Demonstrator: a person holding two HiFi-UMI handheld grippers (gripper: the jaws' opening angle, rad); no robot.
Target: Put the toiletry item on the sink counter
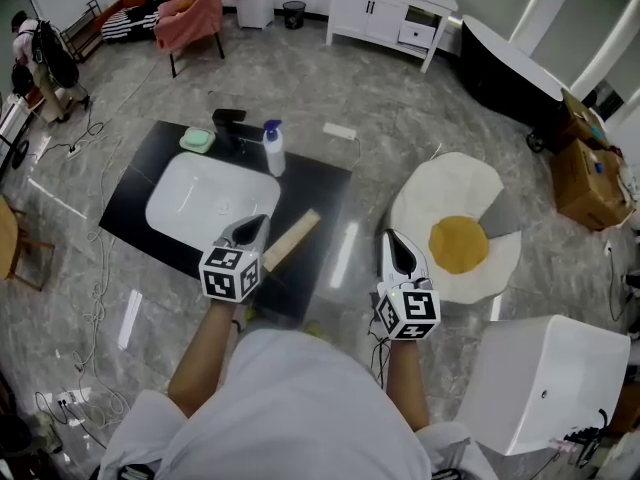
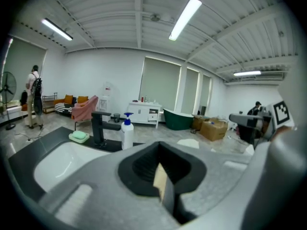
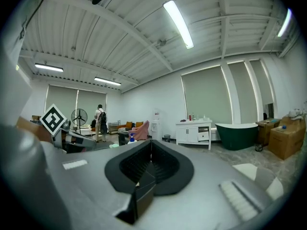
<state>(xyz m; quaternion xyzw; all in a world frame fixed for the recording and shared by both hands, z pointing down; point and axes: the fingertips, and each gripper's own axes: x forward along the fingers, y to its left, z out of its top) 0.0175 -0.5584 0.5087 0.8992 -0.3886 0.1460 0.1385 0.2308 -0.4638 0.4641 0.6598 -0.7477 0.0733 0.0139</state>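
Observation:
A long beige box (image 1: 293, 239) lies slantwise on the black sink counter (image 1: 322, 184), right of the white basin (image 1: 210, 200). My left gripper (image 1: 253, 226) hovers over the counter's front edge, its tip just left of the box, jaws closed with nothing held. In the left gripper view the gripper (image 2: 165, 176) shows closed jaws with a beige sliver behind them. My right gripper (image 1: 396, 242) is off the counter to the right, over the floor; in its own view the gripper (image 3: 146, 169) is shut and empty.
On the counter's back stand a black faucet (image 1: 228, 123), a green soap on a dish (image 1: 197, 140) and a white pump bottle (image 1: 273, 148). An egg-shaped rug (image 1: 455, 233) lies on the right, with a white tub (image 1: 545, 383) near it. Cables trail on the floor at left.

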